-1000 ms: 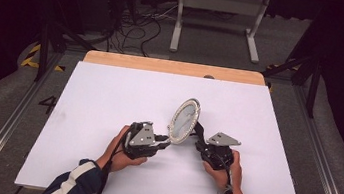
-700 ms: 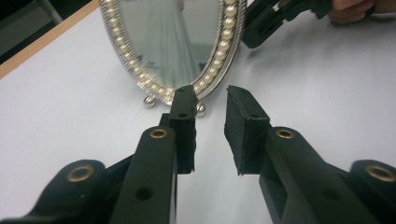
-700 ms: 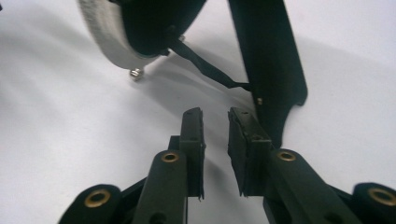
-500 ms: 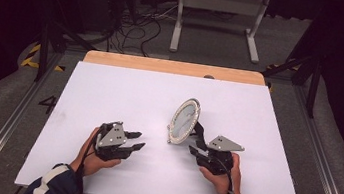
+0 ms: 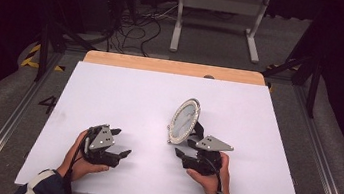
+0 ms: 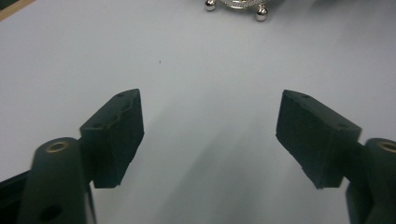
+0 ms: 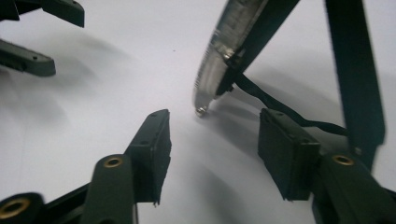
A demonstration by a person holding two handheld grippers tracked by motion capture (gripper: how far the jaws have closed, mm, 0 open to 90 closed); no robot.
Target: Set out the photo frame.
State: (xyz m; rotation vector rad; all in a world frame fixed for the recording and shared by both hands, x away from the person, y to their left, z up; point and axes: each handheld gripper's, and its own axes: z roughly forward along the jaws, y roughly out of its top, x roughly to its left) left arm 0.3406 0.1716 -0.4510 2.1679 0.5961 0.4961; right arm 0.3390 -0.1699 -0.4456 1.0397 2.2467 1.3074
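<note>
An oval silver frame (image 5: 183, 120) stands upright on the white table (image 5: 110, 94), propped on its black back stand (image 7: 355, 70). My left gripper (image 5: 121, 142) lies well to the frame's left; in the left gripper view its jaws (image 6: 210, 135) have just been opening, with bare table between them and the frame's ball feet (image 6: 236, 5) far ahead. My right gripper (image 5: 186, 148) sits just in front of the frame. Its jaws (image 7: 212, 149) have also just been opening, and the frame's lower edge (image 7: 229, 51) stands a little beyond them, untouched.
A wooden strip (image 5: 174, 67) runs along the table's far edge. Beyond it are cables (image 5: 134, 26) and a white stand's legs (image 5: 217, 22) on the floor. Metal rails (image 5: 322, 162) flank the table. The other gripper (image 7: 42, 32) shows at the right gripper view's top left.
Both grippers were at the frame and have let go of it. The left hand has drawn away to the left. The right hand backed off slightly. The frame stands by itself.
</note>
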